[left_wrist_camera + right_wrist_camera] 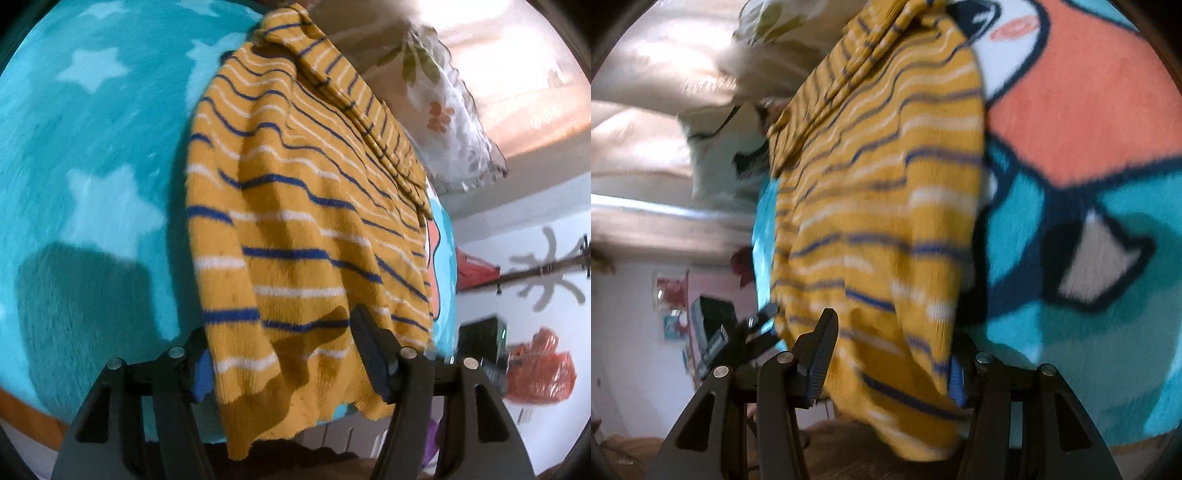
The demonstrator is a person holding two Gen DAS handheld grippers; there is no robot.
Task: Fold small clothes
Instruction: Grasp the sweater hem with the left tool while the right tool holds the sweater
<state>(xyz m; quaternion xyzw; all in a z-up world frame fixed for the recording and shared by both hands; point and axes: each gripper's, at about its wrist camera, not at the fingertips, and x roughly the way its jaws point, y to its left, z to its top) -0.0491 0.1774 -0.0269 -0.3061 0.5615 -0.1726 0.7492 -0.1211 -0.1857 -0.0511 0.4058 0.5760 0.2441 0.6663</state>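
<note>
Nearest, the left gripper [284,363] straddles the hem of a small mustard-yellow striped sweater [295,206], its jaws standing apart with the knit bunched between them; whether the pads actually press the cloth, I cannot tell. The right gripper [886,363] straddles the hem's other corner the same way, jaws apart, fabric between, grip unclear through the blur.

The sweater [879,206] lies lengthwise on a teal fleece blanket [92,166] patterned with pale stars, and its hem hangs slightly over the near edge of the blanket. One sleeve [354,99] is already folded across the body, so the step in hand looks like the lengthwise fold: taking the hem and carrying it up toward the collar. The next move calls for both grippers to close firmly on the hem corners and lift together, level, so the knit does not sag or twist.

To the left gripper's side the blanket lies open; to the right gripper's side is more blanket, printed with a large coral and white figure [1082,103]. Beyond the collar a floral pillow [447,125] crowds the far end, limiting room there
</note>
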